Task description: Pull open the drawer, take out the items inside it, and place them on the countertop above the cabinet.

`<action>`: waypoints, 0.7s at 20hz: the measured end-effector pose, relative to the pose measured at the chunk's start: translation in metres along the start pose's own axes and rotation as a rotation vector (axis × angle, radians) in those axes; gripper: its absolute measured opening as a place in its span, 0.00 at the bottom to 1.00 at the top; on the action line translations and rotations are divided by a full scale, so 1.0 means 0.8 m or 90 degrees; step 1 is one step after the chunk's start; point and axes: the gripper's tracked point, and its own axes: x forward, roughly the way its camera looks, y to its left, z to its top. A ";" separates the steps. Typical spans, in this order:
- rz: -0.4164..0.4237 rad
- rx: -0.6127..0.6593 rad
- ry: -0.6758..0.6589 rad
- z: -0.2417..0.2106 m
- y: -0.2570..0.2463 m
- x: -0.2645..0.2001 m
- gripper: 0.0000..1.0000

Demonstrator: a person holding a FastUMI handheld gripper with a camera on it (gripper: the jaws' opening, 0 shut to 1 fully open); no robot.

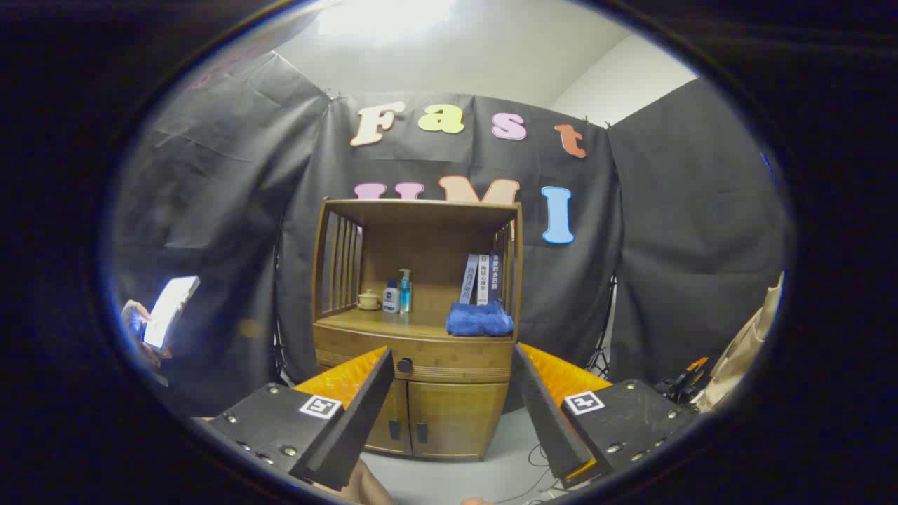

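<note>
The gripper (452, 393) sits at the bottom centre of the frame with its two fingers (365, 414) spread wide apart, holding nothing; the gap between them frames the lower half of a wooden cabinet (417, 393) that stands well beyond the fingertips. The drawer (449, 359) runs across the cabinet just under the countertop (393, 324), in the middle of the frame, and it is closed, its front flush with the cabinet. Its dark round knob (405, 365) lies just right of the left fingertip, apart from it. Below the drawer are two closed doors (438, 419) with small dark handles. On the countertop, under a slatted shelf frame, a small lidded cup (367, 299) stands at the left, then a white bottle (391, 297) and a blue pump bottle (405, 291) side by side. A few books (480, 279) stand upright toward the back right, and a blue cloth (480, 320) lies bunched in front of them at the right edge of the countertop. At the left of the frame a hand (135, 319) holds a lit phone (168, 311). At the lower right, cables (537, 463) trail over the pale floor (449, 477) beside the cabinet. What the drawer holds cannot be told from here.
</note>
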 end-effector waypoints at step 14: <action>0.005 -0.002 0.002 -0.004 0.008 0.012 1.00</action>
